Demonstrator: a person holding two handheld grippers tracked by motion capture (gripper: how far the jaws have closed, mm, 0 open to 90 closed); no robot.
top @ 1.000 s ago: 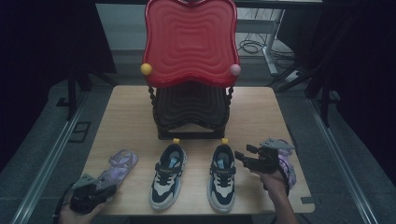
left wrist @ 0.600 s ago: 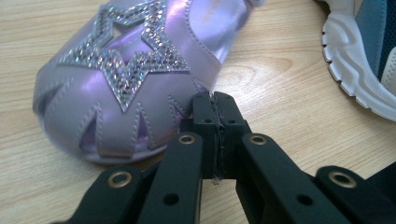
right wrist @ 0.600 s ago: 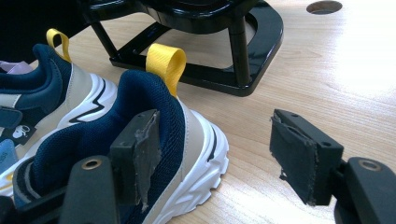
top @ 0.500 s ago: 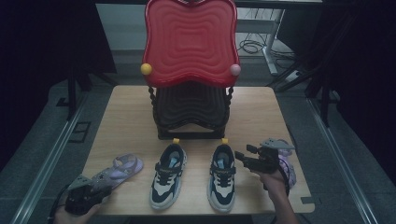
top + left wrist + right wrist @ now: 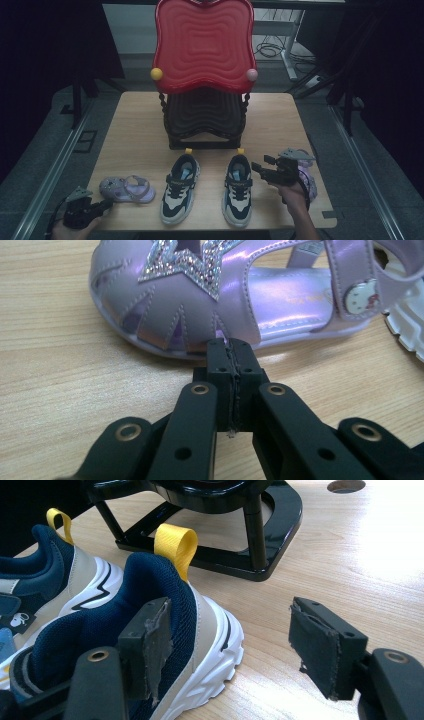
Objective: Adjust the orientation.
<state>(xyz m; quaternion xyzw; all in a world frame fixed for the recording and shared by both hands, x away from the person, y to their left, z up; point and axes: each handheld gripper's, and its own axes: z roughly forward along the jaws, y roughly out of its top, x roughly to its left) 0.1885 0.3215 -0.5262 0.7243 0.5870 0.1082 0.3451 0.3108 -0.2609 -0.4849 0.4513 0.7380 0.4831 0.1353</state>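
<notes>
A purple glitter sandal (image 5: 125, 189) (image 5: 200, 295) lies on the wooden table (image 5: 135, 135) at the front left, toe pointing left. My left gripper (image 5: 106, 205) (image 5: 231, 347) is shut with nothing between its jaws, and its tips sit right at the sandal's toe edge. Two navy, white and beige sneakers (image 5: 180, 189) (image 5: 239, 190) stand side by side in the middle. My right gripper (image 5: 257, 166) (image 5: 230, 645) is open beside the right sneaker's heel (image 5: 165, 615), its left pad (image 5: 152, 640) against the heel. A second purple sandal (image 5: 309, 184) lies under the right hand.
A red-backed black rack (image 5: 202, 50) stands at the table's middle back, and its black base (image 5: 225, 535) is just beyond the sneakers' yellow heel loops (image 5: 175, 542). A white sneaker sole (image 5: 407, 325) shows at the right edge of the left gripper view.
The left sandal has swung from a slanted position to lying nearly level across the table. My left gripper has drawn back a little toward the front left corner. The right gripper has stayed put.
</notes>
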